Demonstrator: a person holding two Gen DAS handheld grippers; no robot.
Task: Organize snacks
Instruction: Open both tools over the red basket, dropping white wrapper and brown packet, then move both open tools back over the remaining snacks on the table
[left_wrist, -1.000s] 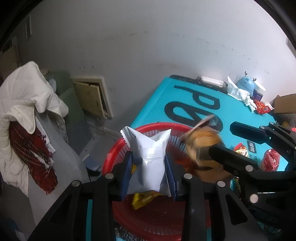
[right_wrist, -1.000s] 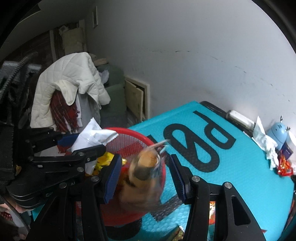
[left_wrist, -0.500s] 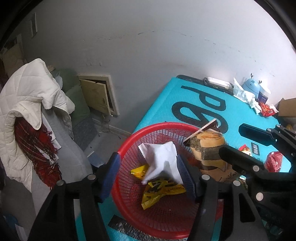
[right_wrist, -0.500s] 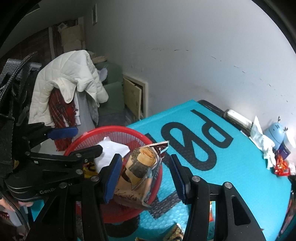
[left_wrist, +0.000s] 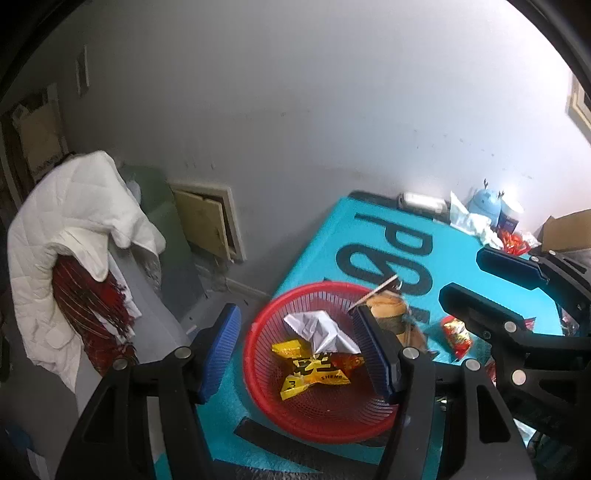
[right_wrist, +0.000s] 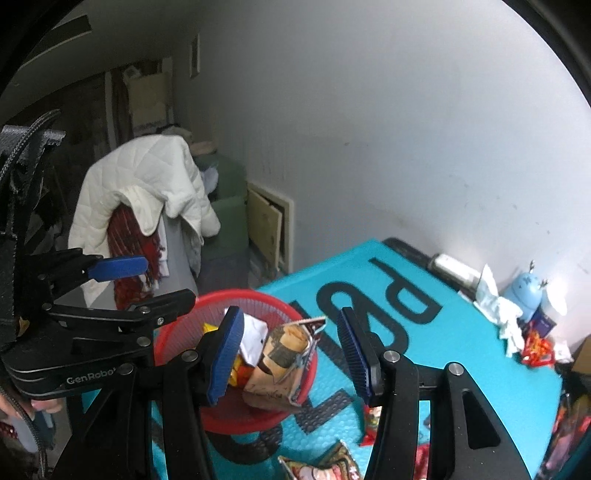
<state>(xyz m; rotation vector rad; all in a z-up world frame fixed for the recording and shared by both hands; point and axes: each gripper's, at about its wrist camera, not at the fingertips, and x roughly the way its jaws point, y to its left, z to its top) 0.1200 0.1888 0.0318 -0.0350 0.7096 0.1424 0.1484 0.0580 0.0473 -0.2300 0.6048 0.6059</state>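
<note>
A red mesh basket (left_wrist: 266, 391) (right_wrist: 173, 332) stands at the near left corner of the teal table (left_wrist: 325, 236). In it lie a white packet (left_wrist: 317, 328) and a yellow packet (left_wrist: 314, 369). A brown snack bag (right_wrist: 284, 362) (left_wrist: 388, 308) leans over the basket's right rim. My left gripper (left_wrist: 295, 350) hangs open above the basket with nothing between its blue pads. My right gripper (right_wrist: 290, 354) is open too. It is above the brown bag and its pads stand apart from it. Each gripper shows in the other's view: the right gripper (left_wrist: 461, 273) and the left gripper (right_wrist: 168, 280).
Loose red snack packets (left_wrist: 456, 336) (right_wrist: 373, 417) lie on the table right of the basket. A blue deer-shaped item (right_wrist: 526, 291), white tissue (right_wrist: 495, 302) and a cardboard box (left_wrist: 565, 229) stand at the far end by the wall. A white jacket (left_wrist: 74, 229) hangs over a chair left of the table.
My left gripper opened and the white packet dropped into the basket. The brown bag fell from between the right pads onto the basket's rim. Both grippers then rose away.
</note>
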